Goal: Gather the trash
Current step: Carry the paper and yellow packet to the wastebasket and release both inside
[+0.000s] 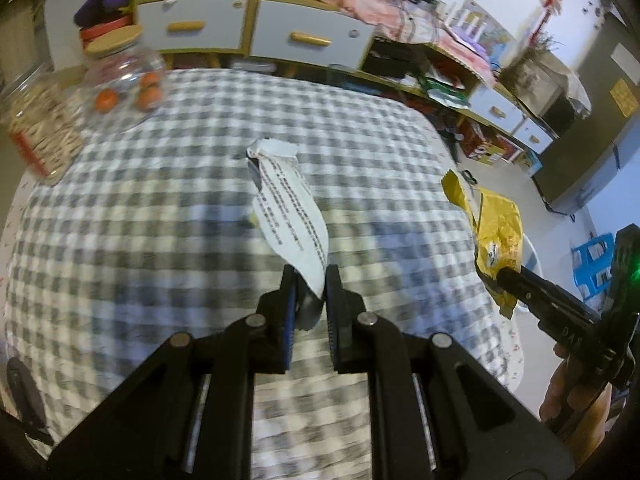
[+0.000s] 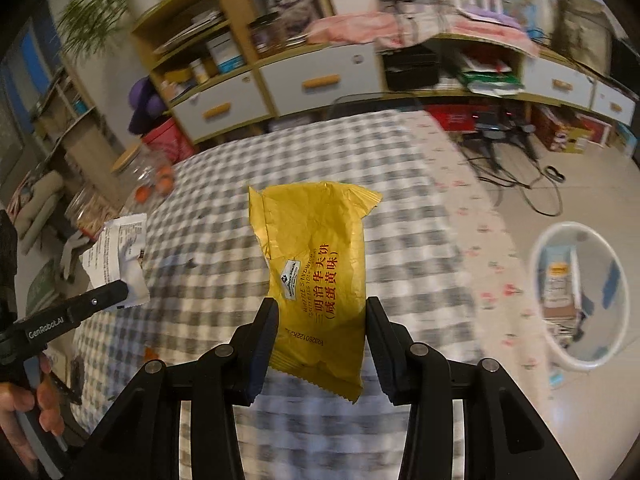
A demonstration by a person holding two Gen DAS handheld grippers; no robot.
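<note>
My left gripper [image 1: 310,280] is shut on the lower end of a white printed wrapper [image 1: 292,208], which sticks up above the grey checked tablecloth [image 1: 180,220]. In the right wrist view the same white wrapper [image 2: 116,256] hangs from the left gripper [image 2: 122,290] at the far left. My right gripper [image 2: 320,308] is shut on a yellow snack wrapper [image 2: 316,264] with red print, held clear of the table. From the left wrist camera the yellow wrapper [image 1: 500,236] and the right gripper [image 1: 506,276] show at the right, past the table edge.
A white round bin [image 2: 540,332] with trash inside stands on the floor to the right of the table. Glass jars [image 1: 124,76] of oranges and seeds [image 1: 44,128] sit at the table's far left corner. Drawers and shelves [image 1: 248,28] line the back wall. Cables [image 2: 516,168] lie on the floor.
</note>
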